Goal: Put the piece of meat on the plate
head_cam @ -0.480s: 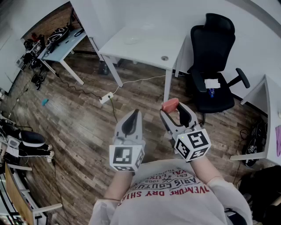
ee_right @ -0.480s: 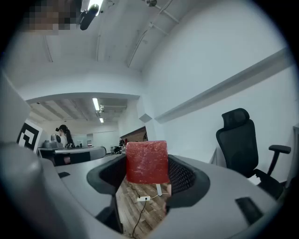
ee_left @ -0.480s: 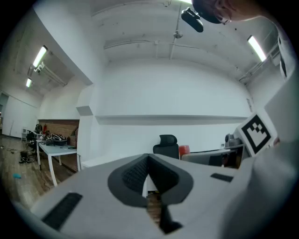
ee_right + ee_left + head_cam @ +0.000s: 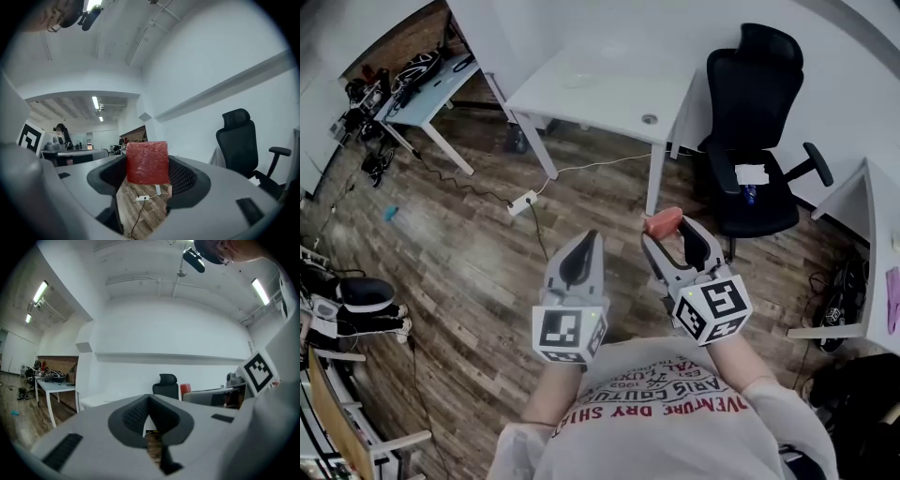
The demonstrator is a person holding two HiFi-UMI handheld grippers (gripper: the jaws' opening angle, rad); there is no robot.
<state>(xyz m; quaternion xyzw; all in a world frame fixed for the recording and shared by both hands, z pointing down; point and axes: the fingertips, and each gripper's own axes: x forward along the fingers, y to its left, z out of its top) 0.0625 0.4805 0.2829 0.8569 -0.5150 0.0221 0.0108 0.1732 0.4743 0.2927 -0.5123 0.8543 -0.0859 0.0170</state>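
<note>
My right gripper points level over the wood floor, shut on a red square-cut piece of meat held at its fingertips. In the right gripper view the piece of meat fills the gap between the two dark pads of my right gripper. To its left, my left gripper also points level, its jaws together with nothing in them; the left gripper view shows the left gripper with its pads meeting. A pale round plate lies faintly visible on the white table ahead.
A black office chair stands right of the table. A power strip and its cable lie on the floor in front. A cluttered desk is at far left, another white desk at the right edge.
The head view has shifted a little, so the table and chair sit slightly higher. Both grippers keep their places and the meat stays in the right one.
</note>
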